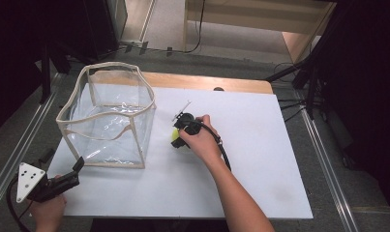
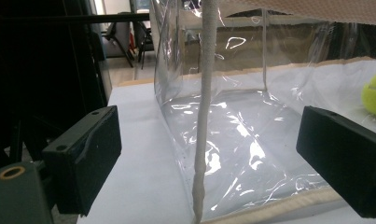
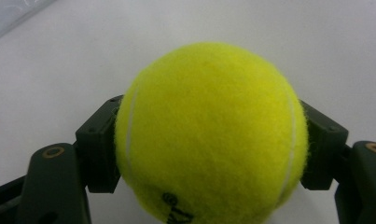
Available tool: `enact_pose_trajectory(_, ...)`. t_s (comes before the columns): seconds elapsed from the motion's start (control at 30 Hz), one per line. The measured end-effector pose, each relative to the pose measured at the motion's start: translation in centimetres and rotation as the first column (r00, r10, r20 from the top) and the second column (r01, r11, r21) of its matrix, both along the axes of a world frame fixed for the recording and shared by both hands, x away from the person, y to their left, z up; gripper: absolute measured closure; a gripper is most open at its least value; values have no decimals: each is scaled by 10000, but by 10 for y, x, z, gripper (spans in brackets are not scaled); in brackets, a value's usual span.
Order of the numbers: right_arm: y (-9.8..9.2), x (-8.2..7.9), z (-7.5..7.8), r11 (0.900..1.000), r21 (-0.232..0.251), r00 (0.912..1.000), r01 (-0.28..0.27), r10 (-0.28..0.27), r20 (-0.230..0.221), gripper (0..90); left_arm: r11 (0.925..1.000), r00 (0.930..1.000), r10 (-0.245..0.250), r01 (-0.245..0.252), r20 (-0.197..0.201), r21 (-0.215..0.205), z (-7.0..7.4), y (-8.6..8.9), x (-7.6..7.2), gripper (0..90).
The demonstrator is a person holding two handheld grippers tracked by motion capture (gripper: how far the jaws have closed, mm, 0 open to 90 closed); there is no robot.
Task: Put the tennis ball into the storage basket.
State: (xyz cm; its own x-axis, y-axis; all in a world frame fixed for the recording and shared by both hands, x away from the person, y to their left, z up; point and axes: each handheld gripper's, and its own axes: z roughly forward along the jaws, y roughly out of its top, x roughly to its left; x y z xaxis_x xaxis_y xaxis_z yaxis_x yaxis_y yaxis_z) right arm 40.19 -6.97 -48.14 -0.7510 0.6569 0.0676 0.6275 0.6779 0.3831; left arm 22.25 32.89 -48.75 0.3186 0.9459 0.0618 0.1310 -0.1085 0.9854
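Note:
A yellow tennis ball (image 3: 209,130) sits between the two black jaws of my right gripper (image 3: 211,149), which is shut on it just above the white table. In the high view the ball (image 1: 175,137) peeks out under the right gripper (image 1: 179,135), right of the clear bag. The clear plastic bag (image 1: 108,116) with cream trim stands open-topped at the table's left. My left gripper (image 1: 72,171) is open near the bag's front left corner, and its jaws straddle the bag's cream corner seam (image 2: 202,140) without touching it. The ball (image 2: 375,93) shows through the plastic.
The white board (image 1: 260,159) covers a wooden table (image 1: 207,81). Metal rails (image 1: 323,164) run along both sides. Black stands and cables (image 1: 304,77) are at the far right, dark equipment (image 1: 76,29) at the far left.

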Motion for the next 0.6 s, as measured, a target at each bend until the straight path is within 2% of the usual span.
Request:
enact_pose_trajectory(0.33, 0, -1, 3, 9999, 107, 10000, -22, 21, 58, 239, 10000, 10000, 16, -16, -5, 29, 0, 0, 0, 69)
enact_pose_trajectory(0.6, -2, 1, 18, 9989, 335, 9993, -335, 329, 176, 238, 10000, 10000, 20, -20, -8, 46, 0, 0, 0, 69)
